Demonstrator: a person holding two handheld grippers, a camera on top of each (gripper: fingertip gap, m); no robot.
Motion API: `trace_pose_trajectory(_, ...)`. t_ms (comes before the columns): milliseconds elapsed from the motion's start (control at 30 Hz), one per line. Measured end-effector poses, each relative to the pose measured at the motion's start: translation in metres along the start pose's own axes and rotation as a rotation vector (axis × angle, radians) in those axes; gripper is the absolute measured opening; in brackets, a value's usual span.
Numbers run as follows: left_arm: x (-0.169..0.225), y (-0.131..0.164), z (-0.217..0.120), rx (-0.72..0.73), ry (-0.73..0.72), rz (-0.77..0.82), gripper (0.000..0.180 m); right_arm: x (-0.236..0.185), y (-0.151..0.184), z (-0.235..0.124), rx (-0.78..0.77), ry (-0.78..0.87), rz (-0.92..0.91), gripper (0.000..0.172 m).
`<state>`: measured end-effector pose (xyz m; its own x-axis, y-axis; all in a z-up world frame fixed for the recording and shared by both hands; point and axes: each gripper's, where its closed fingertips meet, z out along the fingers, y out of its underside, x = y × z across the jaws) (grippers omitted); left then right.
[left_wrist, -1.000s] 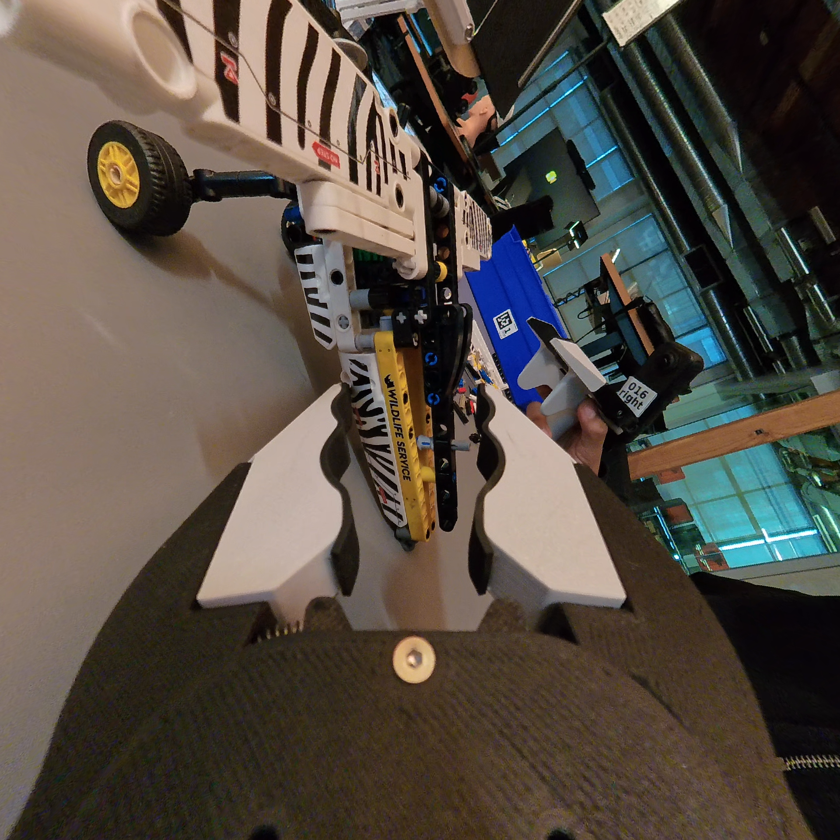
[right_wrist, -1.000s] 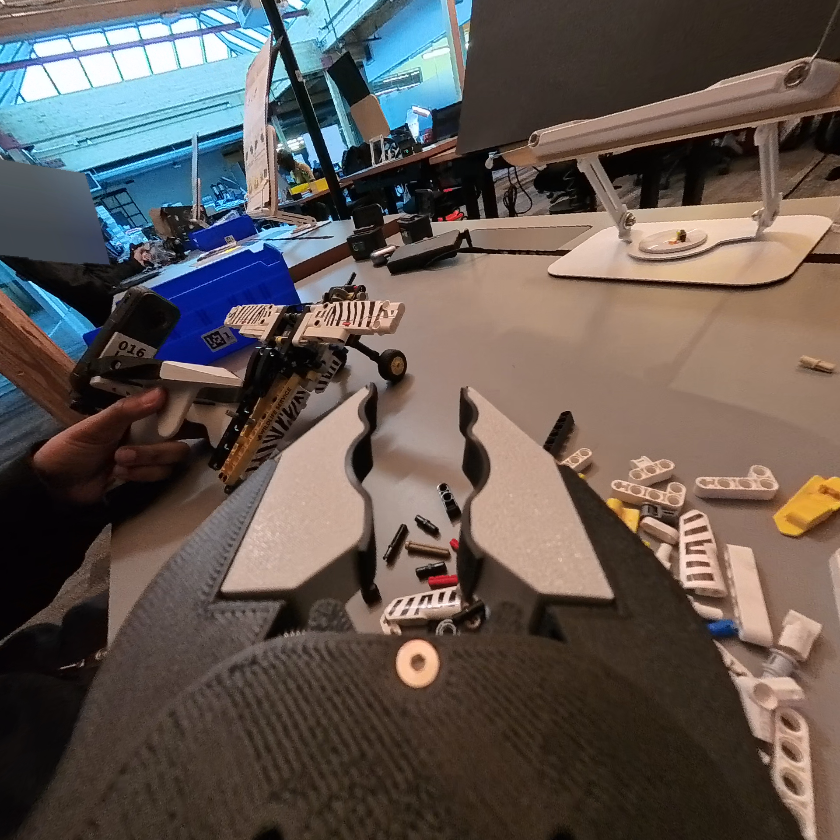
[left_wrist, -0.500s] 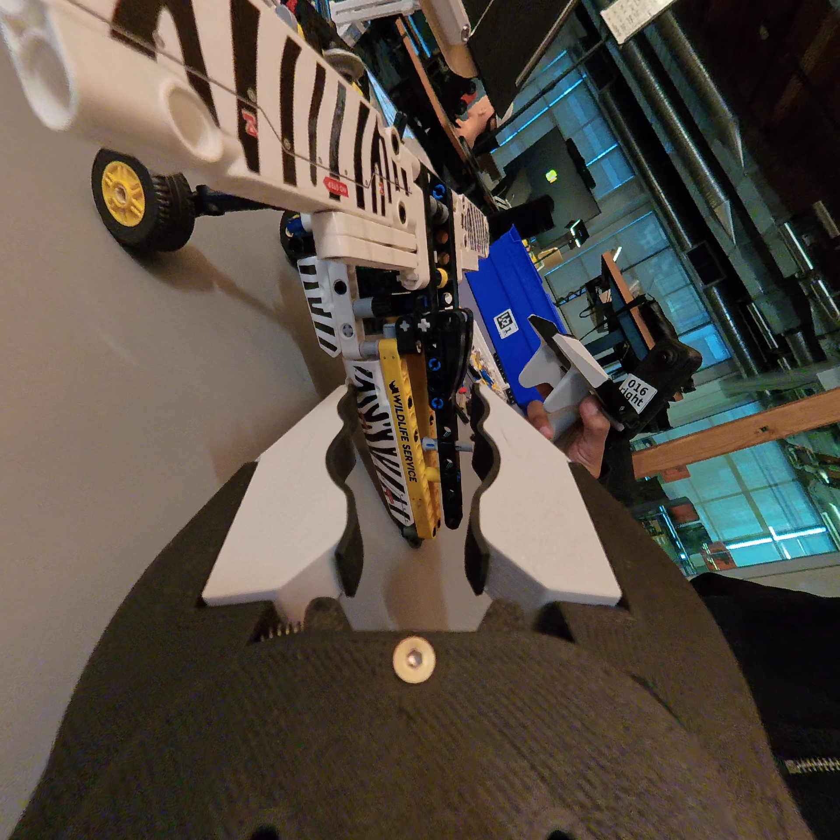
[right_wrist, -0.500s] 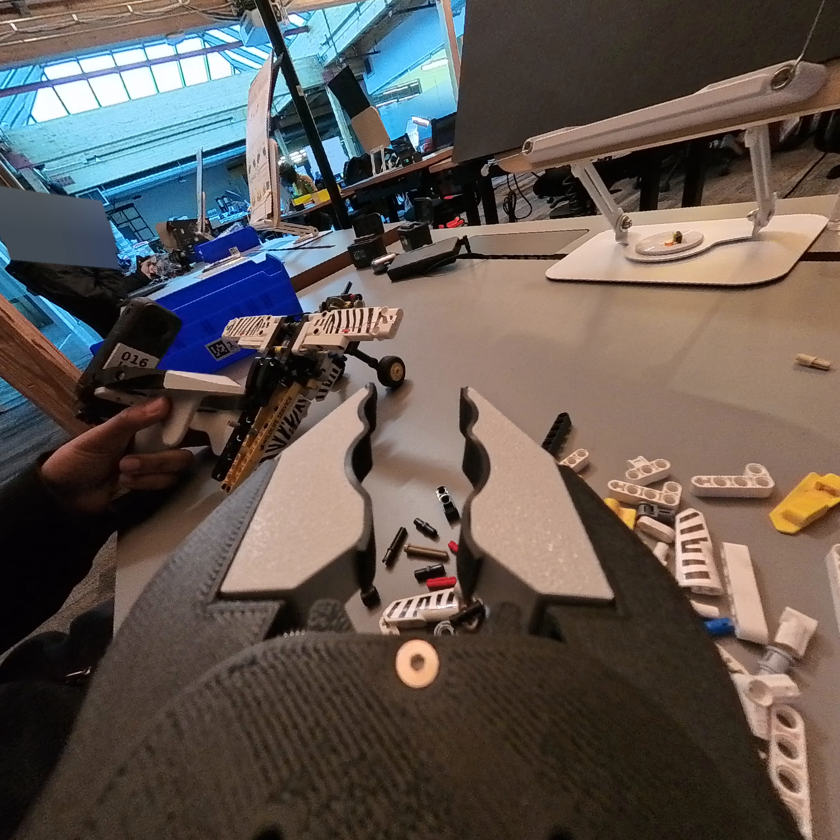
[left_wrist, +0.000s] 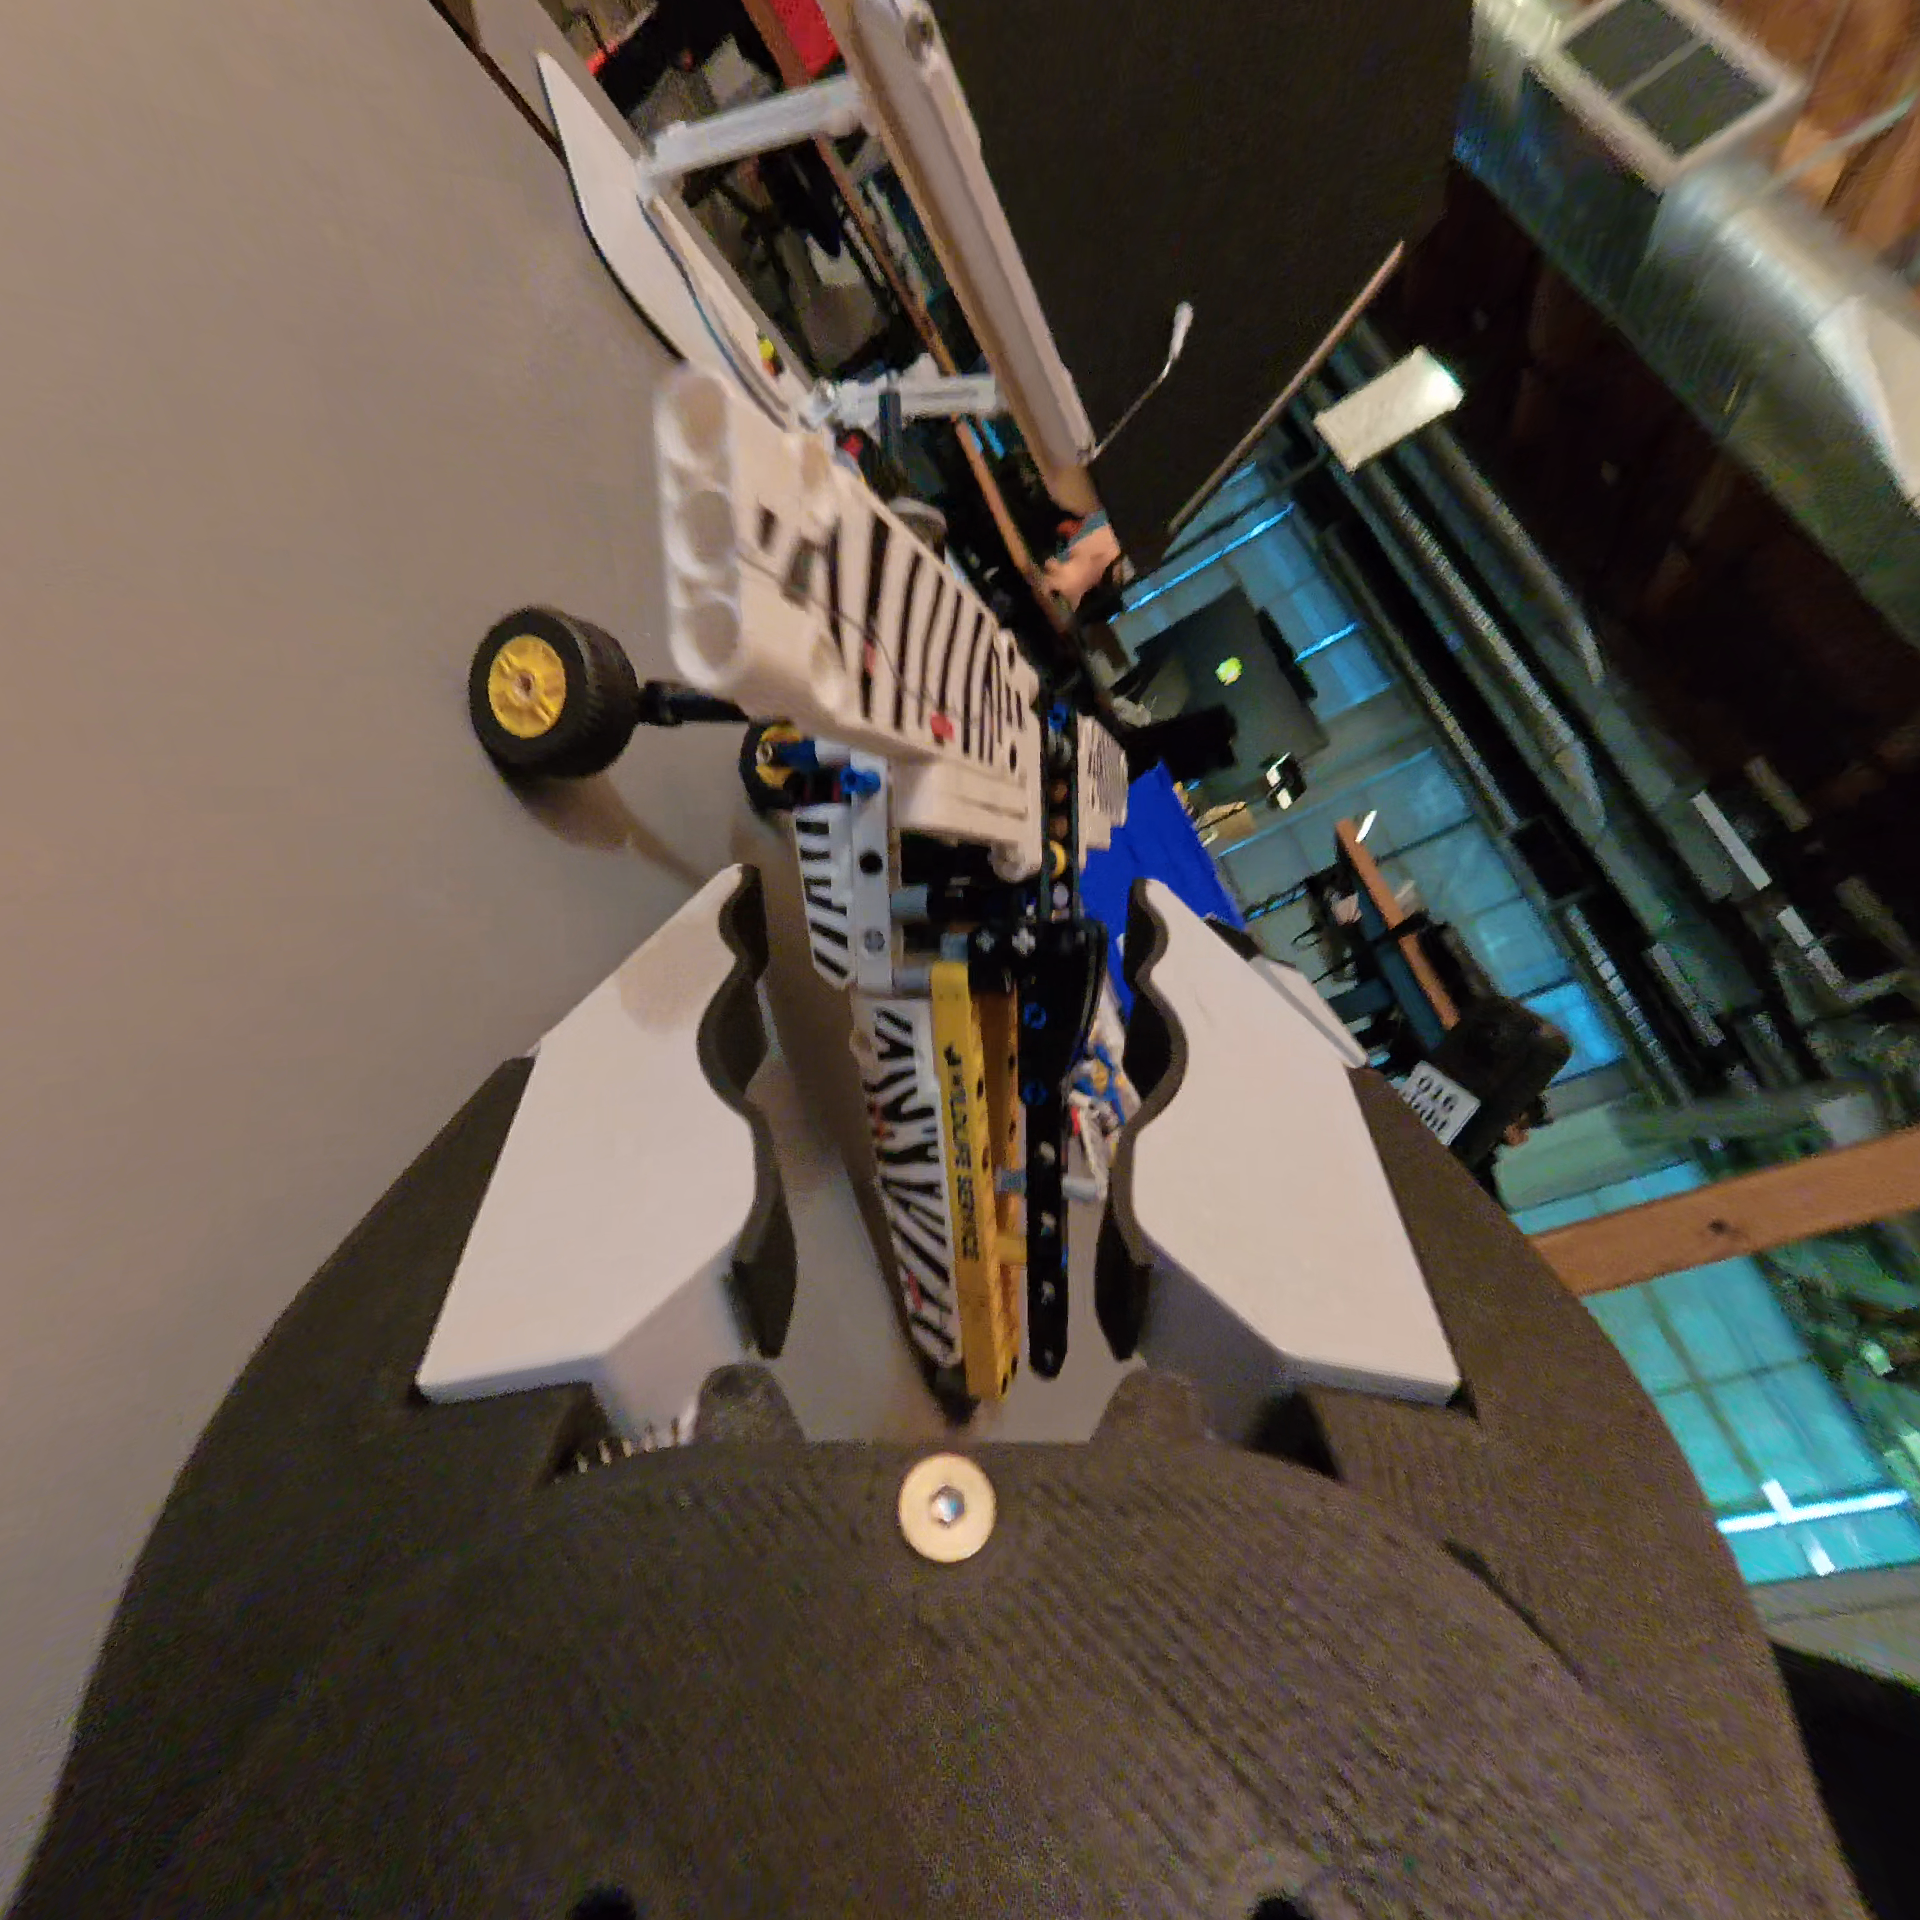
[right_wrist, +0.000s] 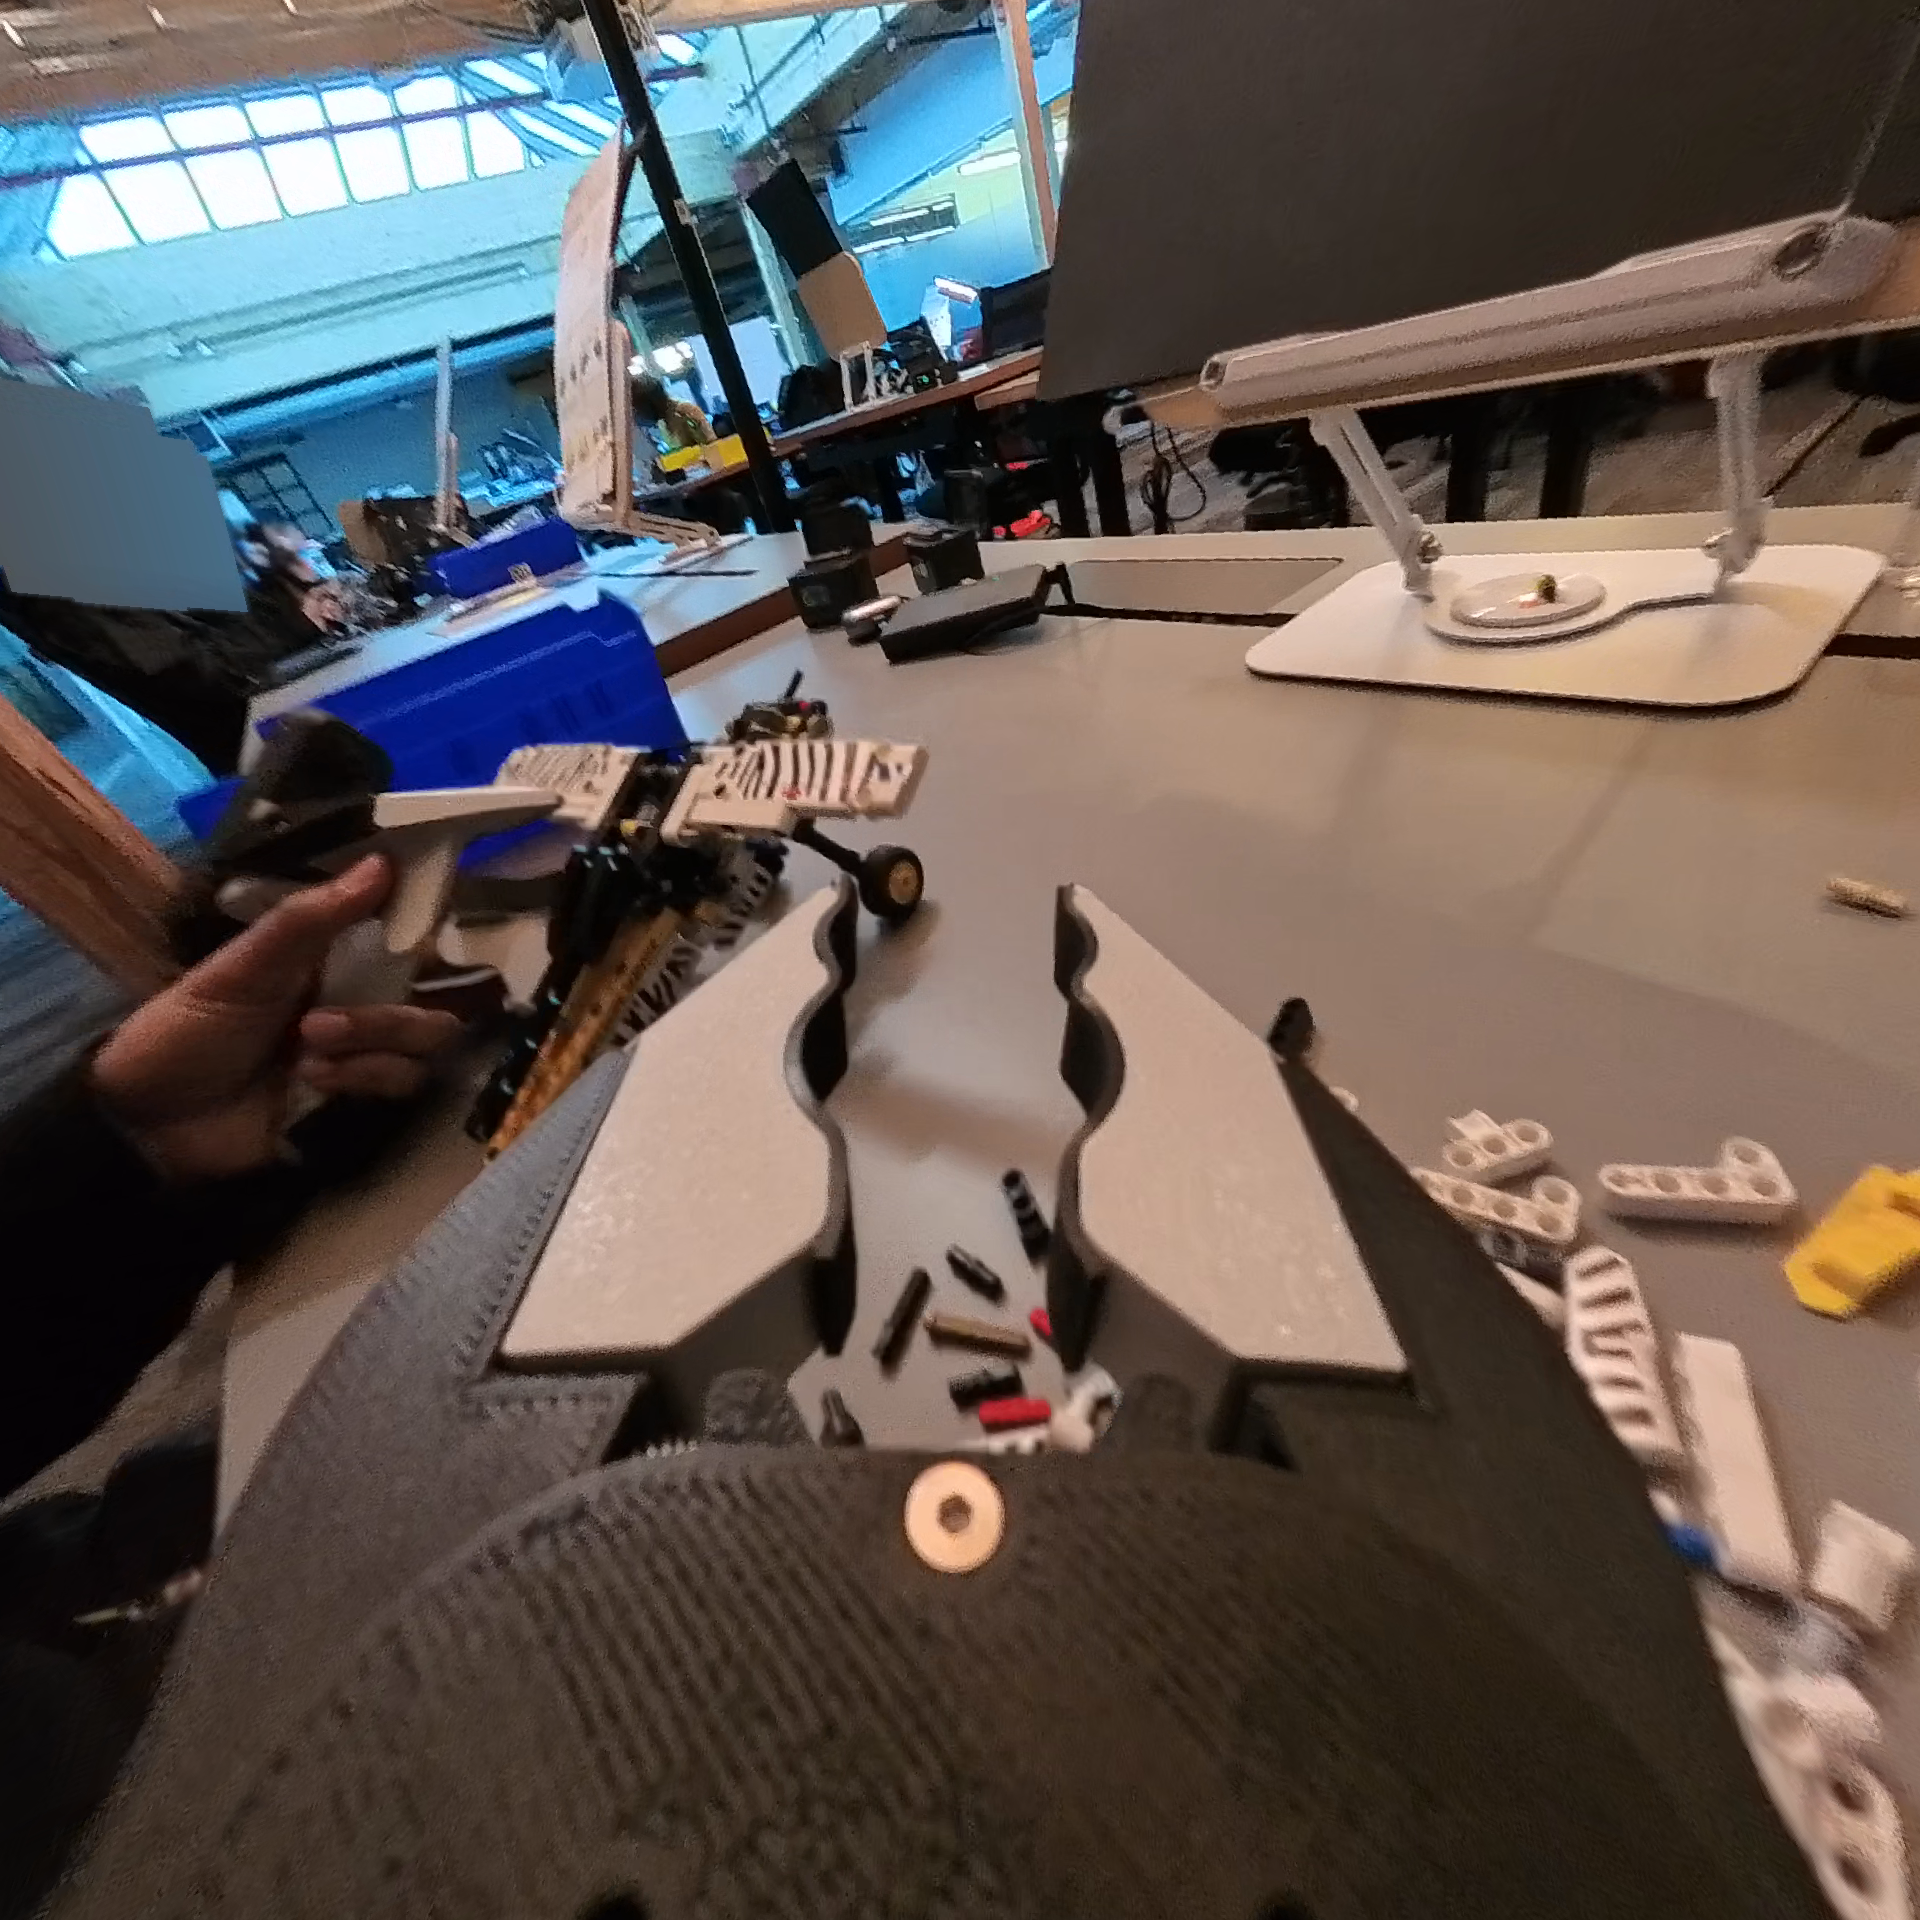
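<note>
Left gripper (left_wrist: 940, 904) stands open astride the zebra-striped model plane's tail (left_wrist: 977, 1195), pads clear; right gripper (right_wrist: 956, 935) gapes empty over loose pins (right_wrist: 977, 1330).

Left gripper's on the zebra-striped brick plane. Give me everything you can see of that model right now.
The brick plane is a plastic build: white wing panels with black zebra stripes, a yellow lettered beam and a black holed beam forming its tail, and blue pins. A black strut carries a black tyre with a yellow hub that rests on the grey table. The tail lies between the fingers of the left gripper, which stand apart from it on both sides.
</note>
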<state>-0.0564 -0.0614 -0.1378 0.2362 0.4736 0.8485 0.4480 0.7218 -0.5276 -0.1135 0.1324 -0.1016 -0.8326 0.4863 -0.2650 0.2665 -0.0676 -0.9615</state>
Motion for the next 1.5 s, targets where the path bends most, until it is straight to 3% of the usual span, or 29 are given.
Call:
trace_pose_trajectory(167,-0.002,-0.011,0.016,0.009,0.05,-0.085,0.07,0.006,-0.005,0.038,-0.106,-0.011,0.011,0.062)
trace_pose_trajectory(300,-0.001,-0.022,0.02,0.031,0.078,-0.06,0.041,-0.008,-0.001,0.08,-0.25,-0.185,0.122,0.072)
trace_pose_trajectory(400,0.0,-0.03,0.021,0.044,0.131,-0.066,0.032,-0.025,0.0,0.101,-0.287,-0.365,0.251,0.064)
trace_pose_trajectory(533,0.002,-0.032,0.024,0.029,0.18,-0.092,0.027,-0.037,0.005,0.105,-0.258,-0.445,0.318,0.06)
trace_pose_trajectory(800,0.005,-0.031,0.022,0.027,0.206,-0.093,0.021,-0.03,0.001,0.104,-0.173,-0.492,0.452,0.037)
trace_pose_trajectory(967,0.007,-0.029,0.022,0.016,0.218,-0.089,0.021,-0.038,0.017,0.111,-0.252,-0.531,0.518,0.035)
trace_pose_trajectory(1067,0.007,-0.029,0.021,0.018,0.215,-0.084,0.021,-0.046,0.021,0.112,-0.272,-0.562,0.545,0.014)
trace_pose_trajectory(1133,0.007,-0.03,0.021,0.023,0.216,-0.087,0.02,-0.048,0.019,0.111,-0.263,-0.59,0.591,0.009)
trace_pose_trajectory(1300,0.007,-0.033,0.019,0.051,0.203,-0.078,0.019,-0.051,0.017,0.11,-0.249,-0.639,0.744,0.005)
trace_pose_trajectory(1500,0.008,-0.03,0.021,0.06,0.201,-0.095,0.018,-0.045,0.013,0.108,-0.208,-0.616,0.781,0.004)
